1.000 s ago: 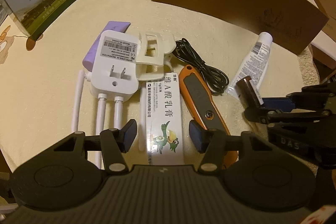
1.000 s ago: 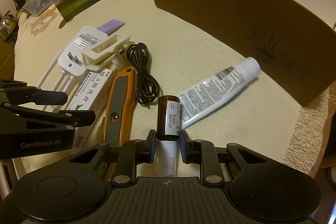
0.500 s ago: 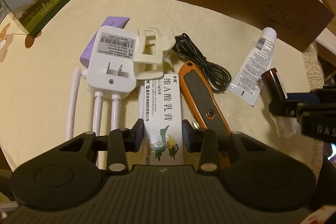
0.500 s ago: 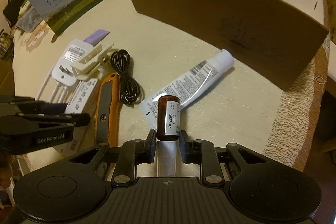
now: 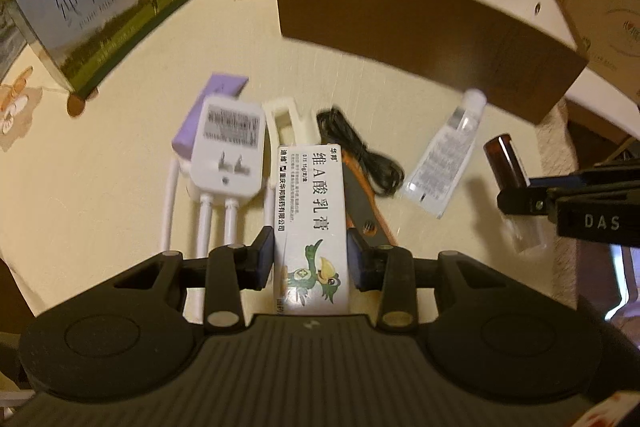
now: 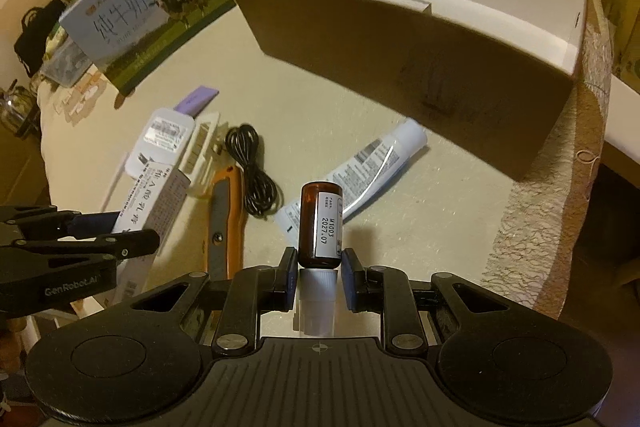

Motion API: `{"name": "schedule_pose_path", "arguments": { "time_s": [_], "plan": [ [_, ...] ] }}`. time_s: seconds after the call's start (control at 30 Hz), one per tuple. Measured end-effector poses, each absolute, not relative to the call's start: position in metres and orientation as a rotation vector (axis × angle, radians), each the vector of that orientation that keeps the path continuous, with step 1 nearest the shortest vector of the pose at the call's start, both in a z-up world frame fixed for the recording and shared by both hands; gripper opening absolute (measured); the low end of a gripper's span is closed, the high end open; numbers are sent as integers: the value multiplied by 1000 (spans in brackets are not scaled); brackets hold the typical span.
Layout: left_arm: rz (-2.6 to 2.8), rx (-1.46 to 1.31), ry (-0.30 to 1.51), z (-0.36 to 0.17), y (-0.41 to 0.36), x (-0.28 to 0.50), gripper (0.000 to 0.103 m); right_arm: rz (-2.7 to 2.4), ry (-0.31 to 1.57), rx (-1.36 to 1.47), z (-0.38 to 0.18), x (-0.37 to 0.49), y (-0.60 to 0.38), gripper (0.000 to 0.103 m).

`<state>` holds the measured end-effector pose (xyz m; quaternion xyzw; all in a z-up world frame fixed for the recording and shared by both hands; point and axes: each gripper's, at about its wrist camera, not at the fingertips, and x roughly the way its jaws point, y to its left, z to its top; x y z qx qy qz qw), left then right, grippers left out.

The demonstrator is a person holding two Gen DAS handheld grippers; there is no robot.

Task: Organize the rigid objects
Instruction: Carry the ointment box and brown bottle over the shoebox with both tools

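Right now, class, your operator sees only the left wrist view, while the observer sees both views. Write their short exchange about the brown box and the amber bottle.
Operator: Is anything in the brown box? I only see its outer wall.
Observer: Yes. The right wrist view looks over the wall of the brown box. A small pale block sits on its white floor, but I cannot tell what it is.
Operator: Where is the amber bottle gripped?
Observer: The right gripper has its jaws shut where the brown glass of the amber bottle meets its white cap. The bottle's base points toward the box.
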<state>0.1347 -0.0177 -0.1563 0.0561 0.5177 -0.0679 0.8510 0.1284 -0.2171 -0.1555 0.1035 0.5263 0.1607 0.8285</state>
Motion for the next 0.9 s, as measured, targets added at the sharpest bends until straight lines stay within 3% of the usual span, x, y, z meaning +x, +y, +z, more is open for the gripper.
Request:
{"name": "schedule_pose_path", "arguments": {
  "time_s": [0.57, 0.9],
  "plan": [
    [-319, 190, 873, -81, -76, 221, 33, 137, 983, 329, -78, 190, -265, 20],
    [-386, 260, 787, -62, -117, 301, 33, -12, 935, 375, -69, 241, -296, 20]
  ]
}}
